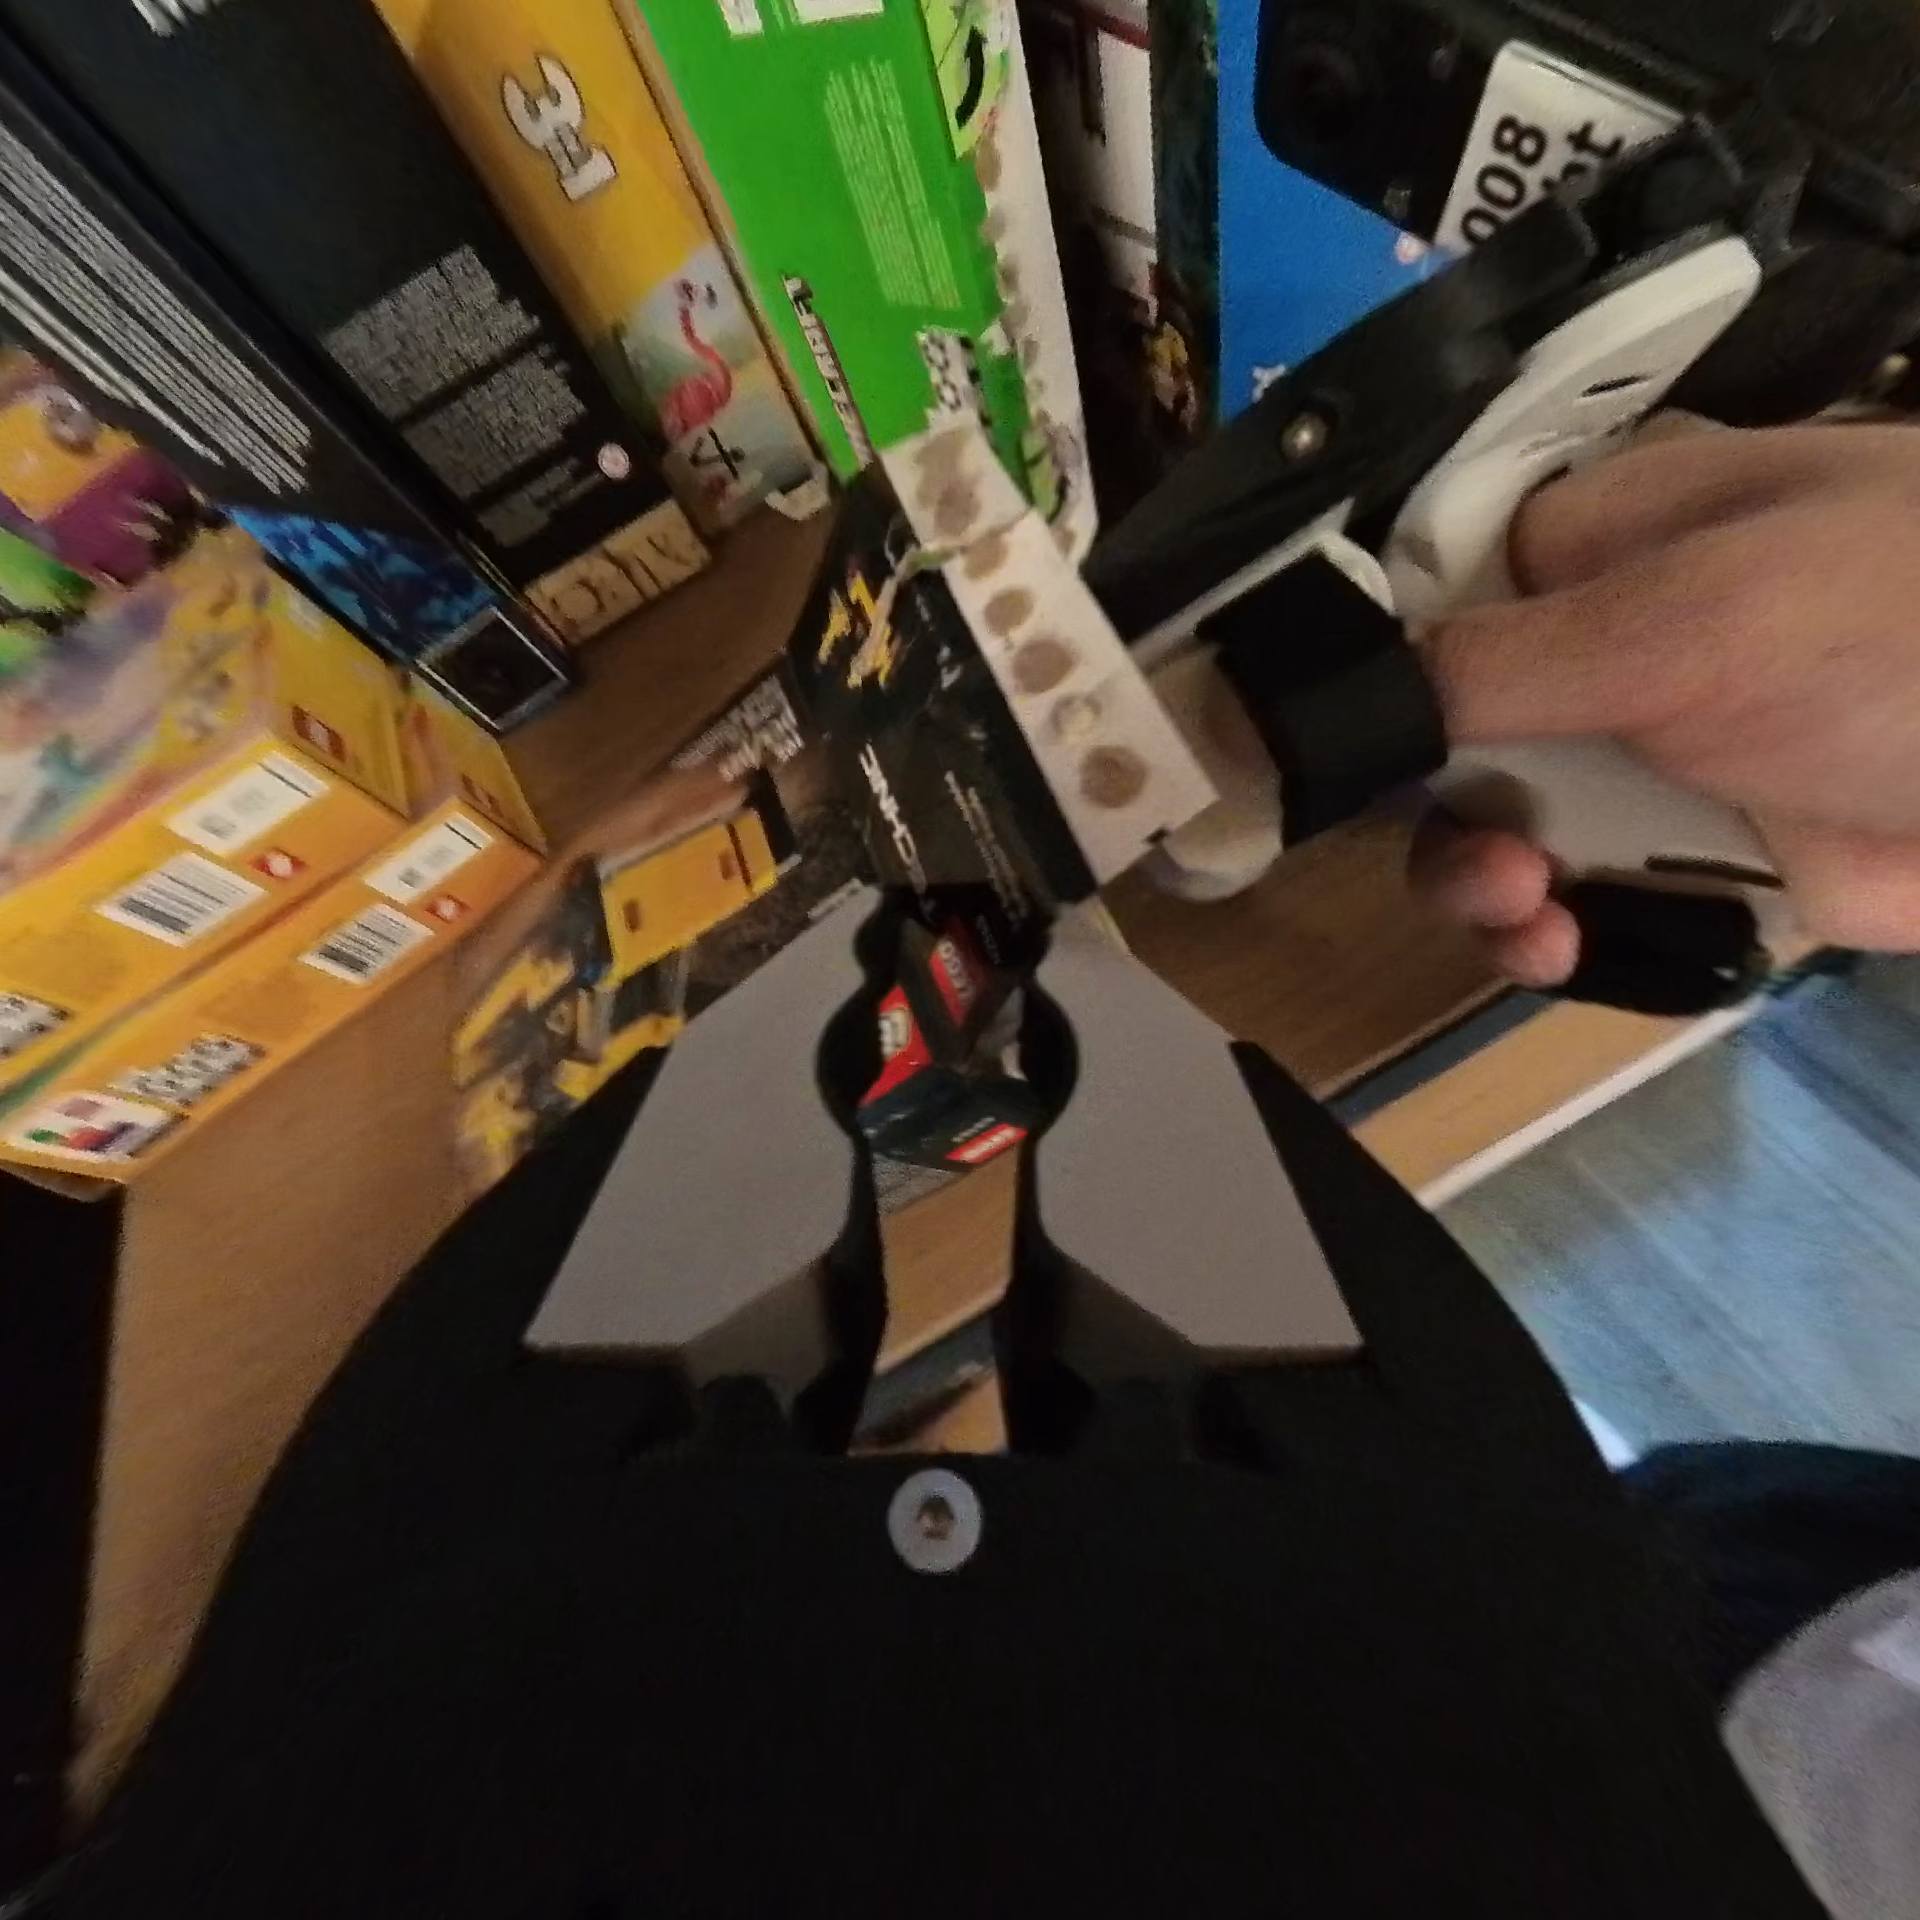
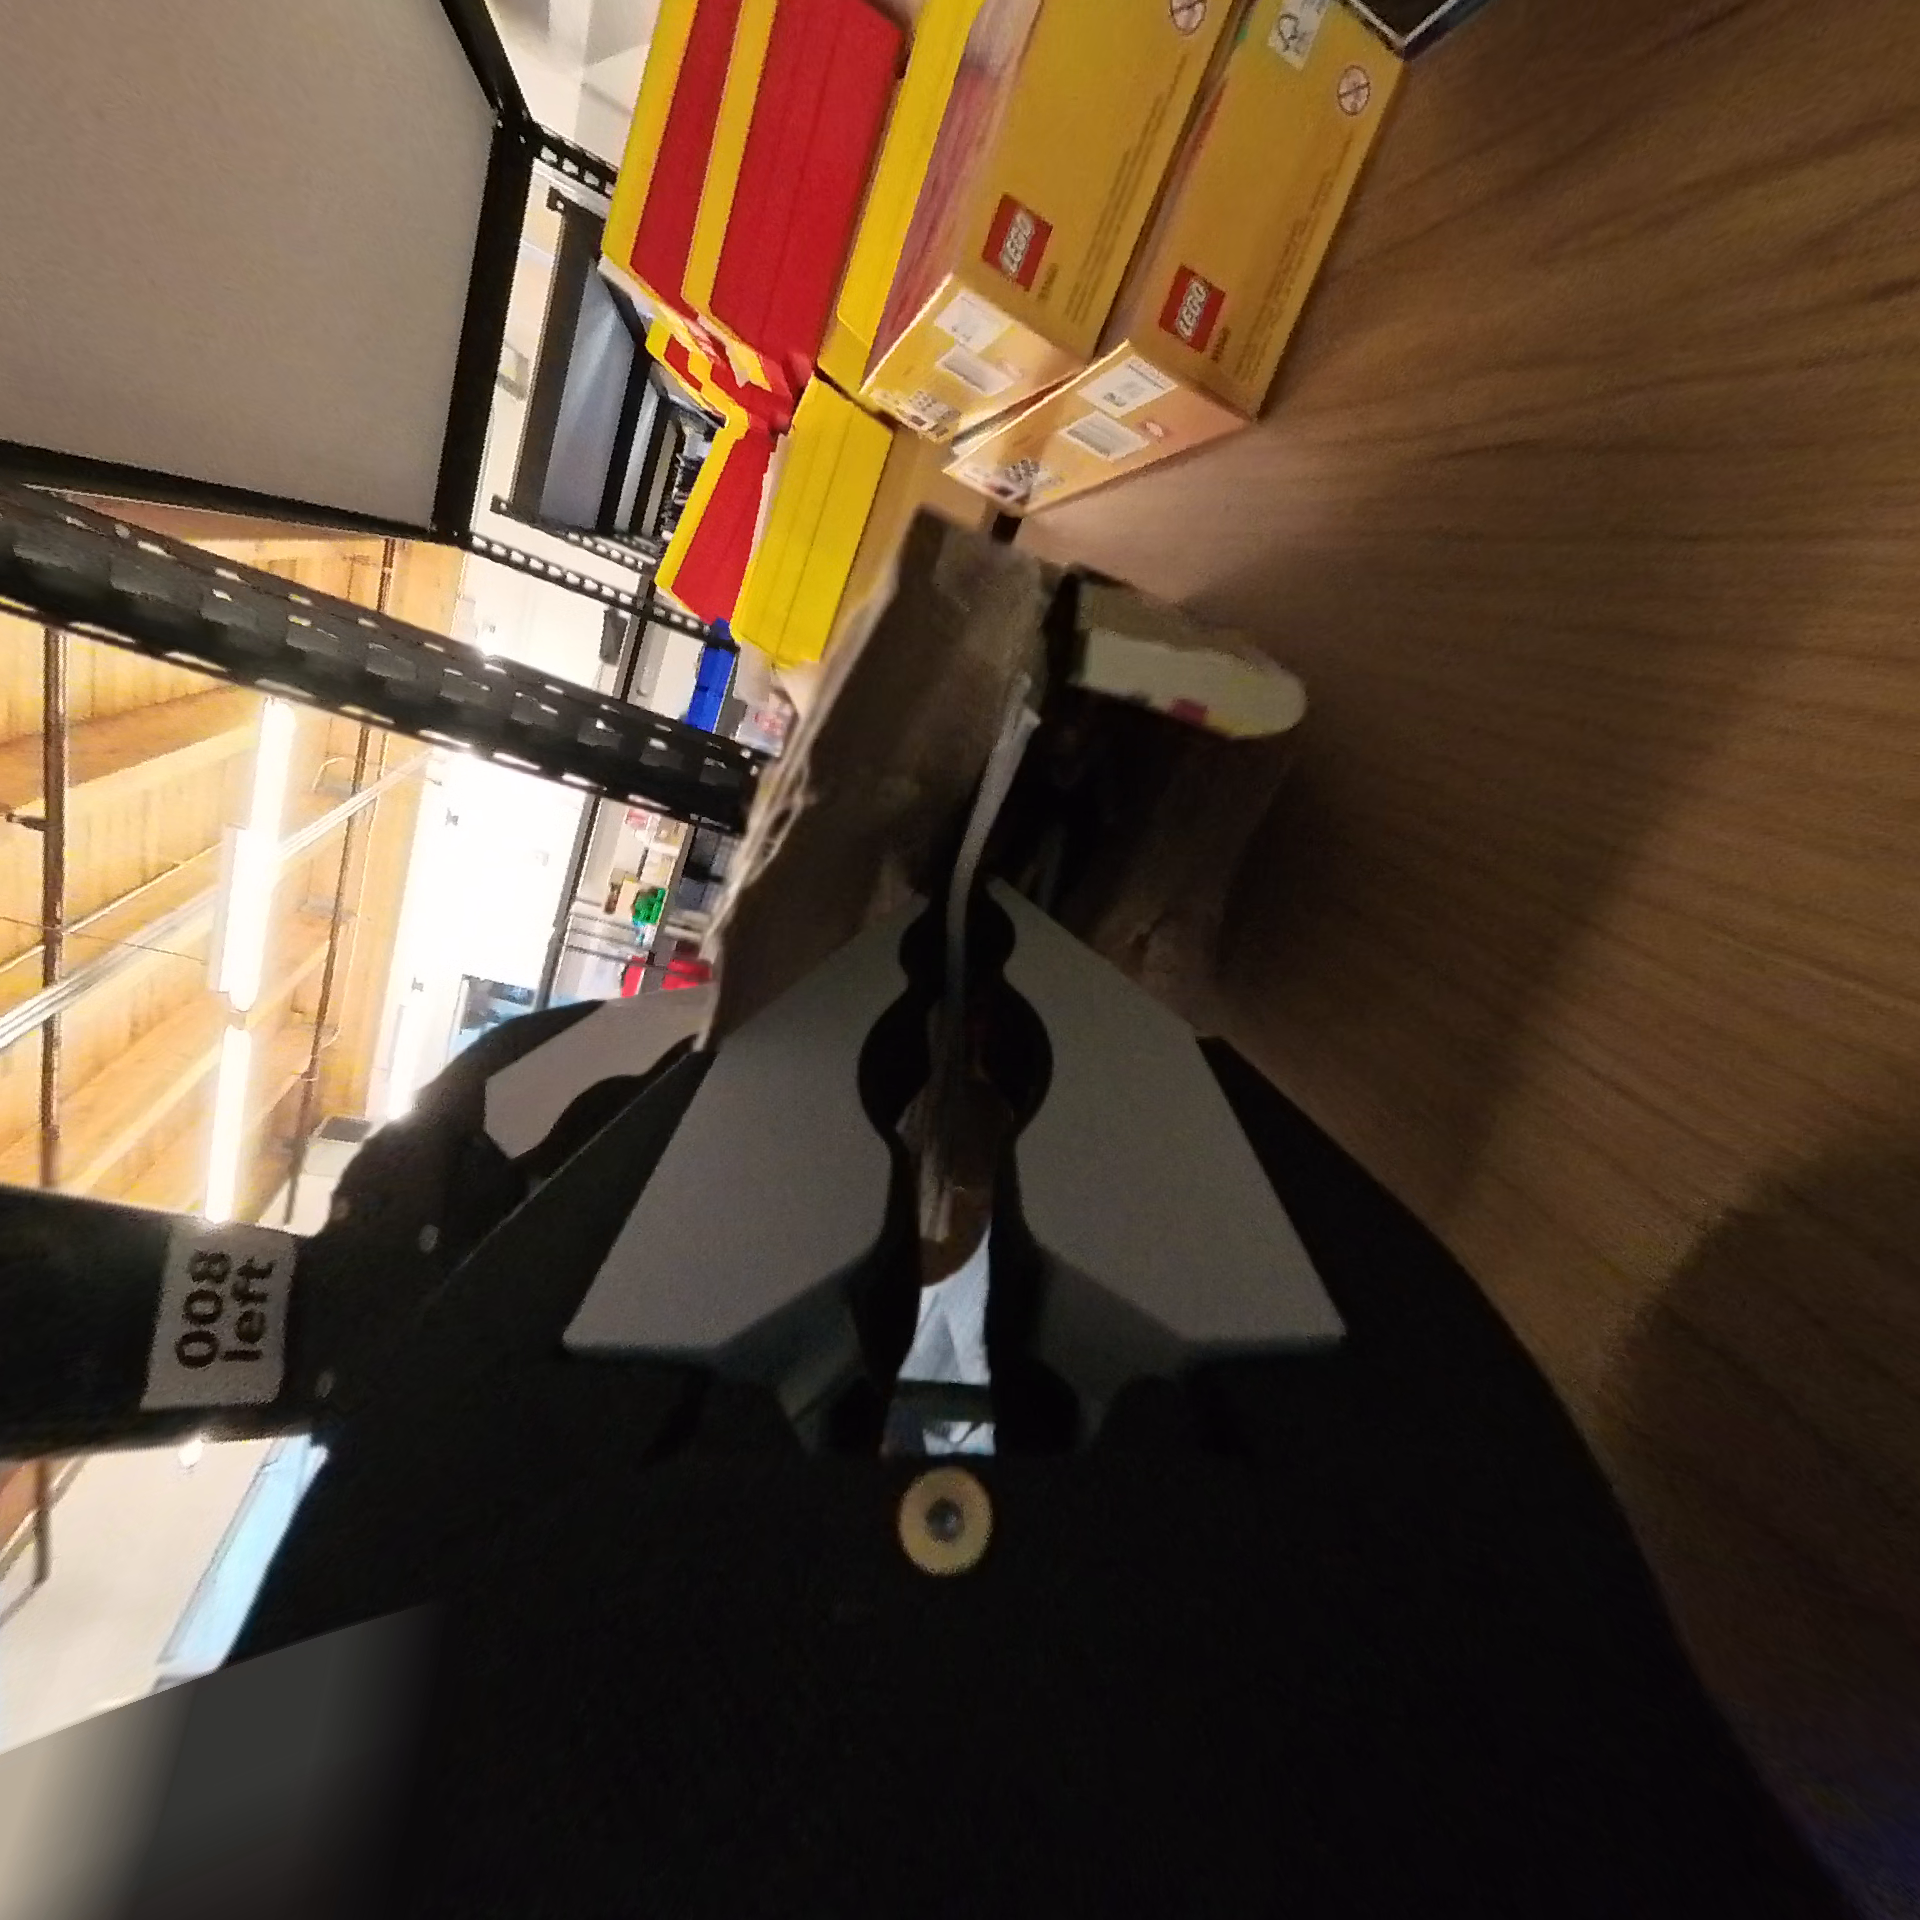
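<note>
A flat black toy box (image 1: 914, 707) with a white edge strip stands on edge among other boxes on a wooden shelf (image 1: 260, 1299). My left gripper (image 1: 951, 914) is shut on its near lower corner, and a red logo patch shows between the fingers. My right gripper (image 1: 1195, 831), held by a hand (image 1: 1714, 675), comes in from the right and grips the box's white edge. In the right wrist view my right gripper (image 2: 961, 904) is shut on the thin edge of the same box (image 2: 894, 727), seen edge-on. The left gripper (image 2: 499, 1143) shows at lower left.
Yellow boxes (image 1: 208, 883) lie stacked to the left, with a green box (image 1: 831, 208) and a tall black box (image 1: 312, 260) standing behind. The right wrist view shows yellow boxes (image 2: 1143, 260), red and yellow boxes (image 2: 769, 177), a black metal rack (image 2: 364, 644) and the wood panel (image 2: 1558, 727). Less than 4 cm separates the two grippers' tips.
</note>
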`<state>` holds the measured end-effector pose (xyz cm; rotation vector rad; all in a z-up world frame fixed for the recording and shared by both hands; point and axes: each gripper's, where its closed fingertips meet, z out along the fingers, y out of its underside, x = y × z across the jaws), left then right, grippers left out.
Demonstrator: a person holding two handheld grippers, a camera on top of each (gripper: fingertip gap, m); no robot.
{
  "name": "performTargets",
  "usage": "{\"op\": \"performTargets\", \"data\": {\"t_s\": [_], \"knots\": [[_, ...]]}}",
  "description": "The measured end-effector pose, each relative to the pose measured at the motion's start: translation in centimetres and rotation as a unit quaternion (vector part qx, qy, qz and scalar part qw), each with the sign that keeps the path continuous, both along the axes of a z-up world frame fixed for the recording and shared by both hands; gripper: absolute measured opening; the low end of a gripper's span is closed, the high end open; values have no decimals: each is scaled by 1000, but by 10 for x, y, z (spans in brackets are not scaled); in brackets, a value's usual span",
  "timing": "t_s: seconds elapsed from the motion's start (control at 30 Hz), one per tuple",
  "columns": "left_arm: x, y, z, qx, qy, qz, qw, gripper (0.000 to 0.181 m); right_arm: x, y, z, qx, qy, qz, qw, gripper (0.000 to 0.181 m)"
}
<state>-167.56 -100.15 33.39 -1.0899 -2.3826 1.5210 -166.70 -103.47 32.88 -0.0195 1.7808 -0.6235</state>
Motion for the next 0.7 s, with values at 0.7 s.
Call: {"op": "performTargets", "data": {"t_s": [0.7], "knots": [[14, 3, 36, 30, 213, -36, 976, 0, -43, 43, 19, -5, -210, -109, 972, 0]]}}
